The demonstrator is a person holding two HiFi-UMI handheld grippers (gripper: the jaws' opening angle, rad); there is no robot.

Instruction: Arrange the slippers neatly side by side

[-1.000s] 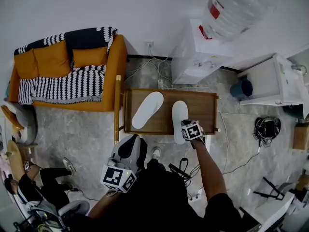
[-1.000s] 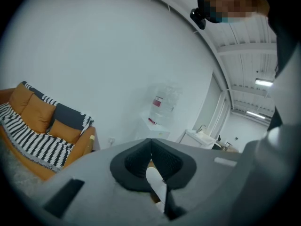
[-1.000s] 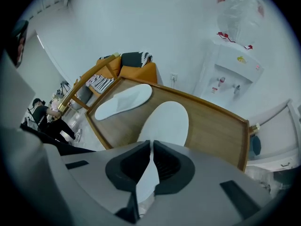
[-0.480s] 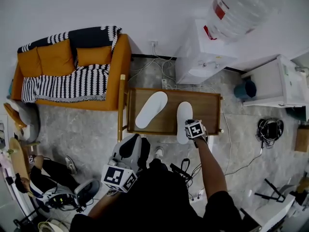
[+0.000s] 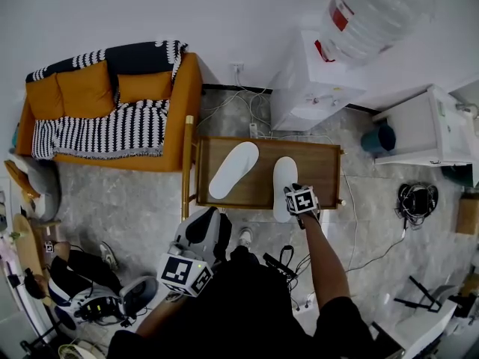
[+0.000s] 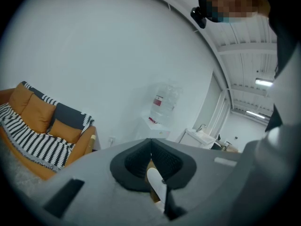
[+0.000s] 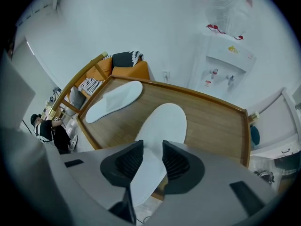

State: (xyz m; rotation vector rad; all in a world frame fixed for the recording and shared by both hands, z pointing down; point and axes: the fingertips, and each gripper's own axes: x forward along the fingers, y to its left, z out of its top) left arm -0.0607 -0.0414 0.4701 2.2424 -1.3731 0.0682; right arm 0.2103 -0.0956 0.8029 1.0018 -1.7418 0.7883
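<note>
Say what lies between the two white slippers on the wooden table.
Bare wooden tabletop separates the angled white slipper from the straight white slipper; head view shows it.

**Head view:** high overhead, looking steeply down on the wooden table (image 5: pixel 320 169), its two white slippers (image 5: pixel 233 169), the orange sofa (image 5: pixel 86 88) and the water dispenser (image 5: pixel 310 81).
**Right gripper view:** close above the table, tilted down.
**Left gripper view:** farther back, nearly level, facing the wall (image 6: pixel 94 55).
All three share sofa and dispenser.

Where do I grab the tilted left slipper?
Probably its near end, from the front side of the table: the left slipper lies flat, and that end splays away from the right slipper, so swinging it right should square the pair.
</note>
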